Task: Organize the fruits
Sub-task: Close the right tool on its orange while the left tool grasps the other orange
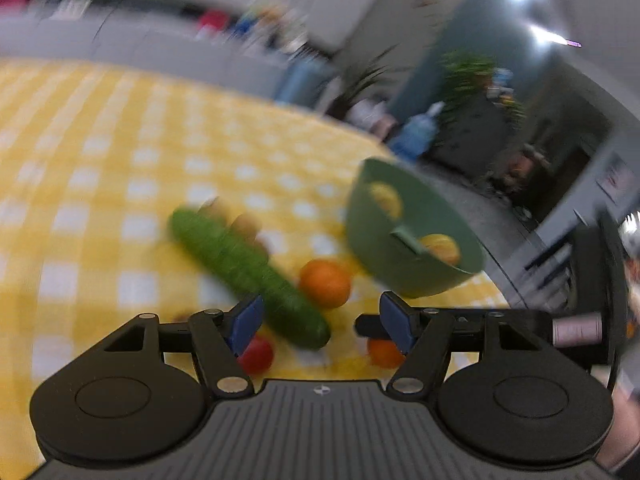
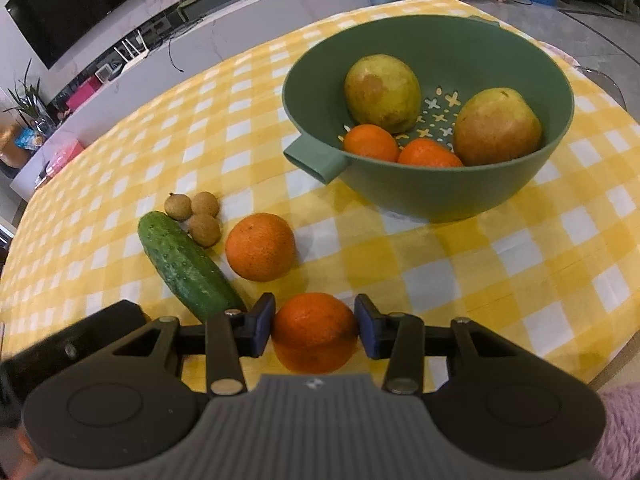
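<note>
My right gripper [image 2: 315, 326] is shut on an orange [image 2: 315, 332] just above the yellow checked tablecloth [image 2: 460, 272]. A green colander bowl [image 2: 424, 184] ahead holds two pears [image 2: 382, 90] and two small oranges [image 2: 372, 142]. Another orange [image 2: 260, 246], a cucumber [image 2: 186, 266] and three longans [image 2: 198, 216] lie to the left. In the blurred left wrist view, my left gripper [image 1: 322, 322] is open and empty above the cucumber [image 1: 248, 270], with an orange [image 1: 326, 282], a red fruit [image 1: 258, 356] and the bowl [image 1: 404, 240] nearby.
The table's right edge [image 2: 612, 368] is close to my right gripper. A long grey counter with a dark screen [image 2: 100, 4] runs behind the table. Plants and a blue water bottle [image 1: 414, 136] stand on the floor beyond the far edge.
</note>
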Tool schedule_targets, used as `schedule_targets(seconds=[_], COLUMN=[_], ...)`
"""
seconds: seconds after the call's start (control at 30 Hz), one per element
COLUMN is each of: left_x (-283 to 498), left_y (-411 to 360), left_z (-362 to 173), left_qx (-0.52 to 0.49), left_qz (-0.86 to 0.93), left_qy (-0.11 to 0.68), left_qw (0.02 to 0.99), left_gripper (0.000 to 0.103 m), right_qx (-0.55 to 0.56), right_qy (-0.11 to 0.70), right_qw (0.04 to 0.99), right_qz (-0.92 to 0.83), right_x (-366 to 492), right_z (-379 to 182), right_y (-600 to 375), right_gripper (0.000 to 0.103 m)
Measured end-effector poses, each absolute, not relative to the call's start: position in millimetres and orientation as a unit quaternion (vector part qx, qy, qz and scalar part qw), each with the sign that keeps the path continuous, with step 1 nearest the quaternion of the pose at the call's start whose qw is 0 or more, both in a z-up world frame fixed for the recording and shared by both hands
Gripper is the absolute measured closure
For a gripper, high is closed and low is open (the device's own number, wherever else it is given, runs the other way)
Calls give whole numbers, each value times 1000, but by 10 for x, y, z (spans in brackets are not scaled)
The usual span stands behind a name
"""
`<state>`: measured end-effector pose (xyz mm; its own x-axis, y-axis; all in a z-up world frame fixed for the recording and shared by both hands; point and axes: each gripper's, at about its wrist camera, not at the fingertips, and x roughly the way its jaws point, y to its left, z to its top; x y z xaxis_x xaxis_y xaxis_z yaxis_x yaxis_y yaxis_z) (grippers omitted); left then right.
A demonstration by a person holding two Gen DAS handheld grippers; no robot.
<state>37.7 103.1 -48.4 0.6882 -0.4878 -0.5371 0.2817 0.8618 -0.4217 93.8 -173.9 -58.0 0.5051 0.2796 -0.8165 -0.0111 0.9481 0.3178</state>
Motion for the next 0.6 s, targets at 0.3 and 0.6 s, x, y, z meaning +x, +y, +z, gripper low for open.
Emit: schedule_targets(seconds=[0.3, 0.6], left_x=[382, 604], left_y=[524, 245], left_z=[-516, -570], left_qx=[-7, 73], left_qz=[-224, -215], left_qy=[297, 307], left_qw=[928, 924], left_gripper=[25, 26], right_qx=[197, 330], right_qy=[462, 441], right_qw=[862, 832], right_qz=[65, 61], right_x=[799, 787], right_z=[-465, -529], right_y=[-2021, -2442], right_gripper=[62, 62])
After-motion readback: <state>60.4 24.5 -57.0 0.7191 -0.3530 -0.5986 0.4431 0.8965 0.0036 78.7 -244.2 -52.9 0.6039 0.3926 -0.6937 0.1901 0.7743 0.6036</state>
